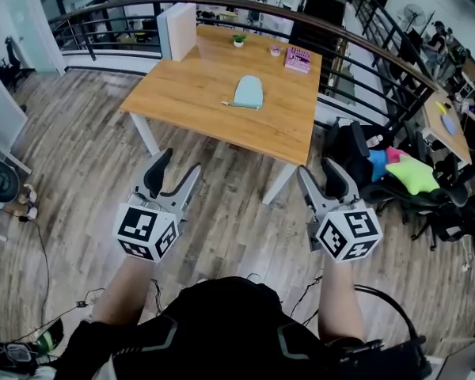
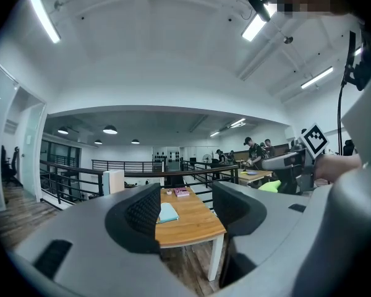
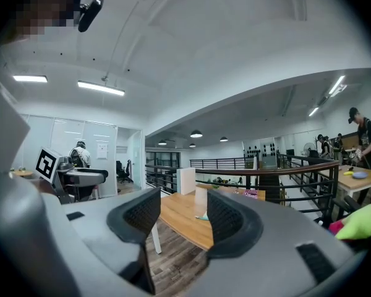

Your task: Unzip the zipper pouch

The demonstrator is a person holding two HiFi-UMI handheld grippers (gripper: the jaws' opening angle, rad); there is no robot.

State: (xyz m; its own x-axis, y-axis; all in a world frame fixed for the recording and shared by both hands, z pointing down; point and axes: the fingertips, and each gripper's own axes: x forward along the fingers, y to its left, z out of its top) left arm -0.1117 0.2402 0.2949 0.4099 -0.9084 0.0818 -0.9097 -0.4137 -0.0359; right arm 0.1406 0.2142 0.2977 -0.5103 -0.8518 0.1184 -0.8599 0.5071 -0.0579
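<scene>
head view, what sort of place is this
Probably an open-plan office on an upper level: a light wooden table with white legs, a black metal railing with a wooden handrail, and black office chairs.

My head cam looks steeply down from well back; both my gripper cams face forward, all sharing far wooden table (image 1: pixel 198 77), zipper pouch (image 1: pixel 248 91).

pouch (image 1: pixel 248 92): pale teal, rounded far end, straight near edge
pose: lying flat
place: wooden table (image 1: pixel 182 93), near its centre
zipper: too far off to tell open or closed
</scene>
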